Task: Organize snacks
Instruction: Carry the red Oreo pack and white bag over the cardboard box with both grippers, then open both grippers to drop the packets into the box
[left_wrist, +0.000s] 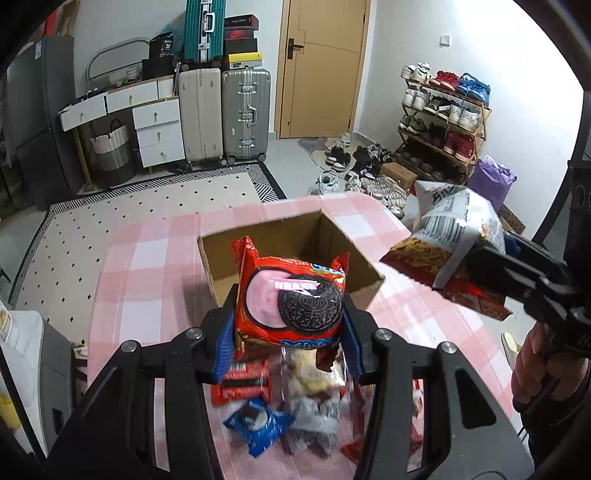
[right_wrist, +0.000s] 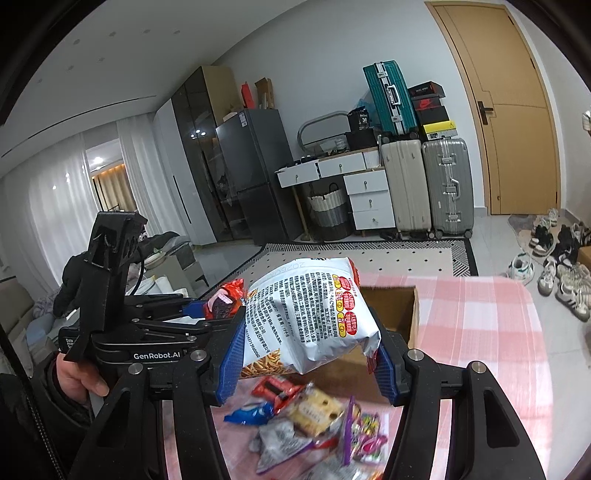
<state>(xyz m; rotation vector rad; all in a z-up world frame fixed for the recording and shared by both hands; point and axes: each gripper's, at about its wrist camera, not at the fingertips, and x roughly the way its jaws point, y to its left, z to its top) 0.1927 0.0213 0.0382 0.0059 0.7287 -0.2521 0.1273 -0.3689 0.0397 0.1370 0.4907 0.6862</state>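
left tool (left_wrist: 291, 314) pinches a red oreo pack (left_wrist: 295, 299) between its blue pads, held upright in the air just in front of the open cardboard box (left_wrist: 221, 258). right tool (right_wrist: 306, 354) grips a white & red bag of fries-type snack (right_wrist: 310, 317) w/ both pads pressed on its sides; bag is off the tabletop, to the right of the box in the left wrist view. box sits on the pink checked tabletop (left_wrist: 147, 266), its inside looks bare as far as visible. loose snack pile (right_wrist: 306, 424) lies on the cloth below both tools, near side of the box: blue pack, red packs, clear biscuit pack, purple candy bag. blurry, so labels can't be read.
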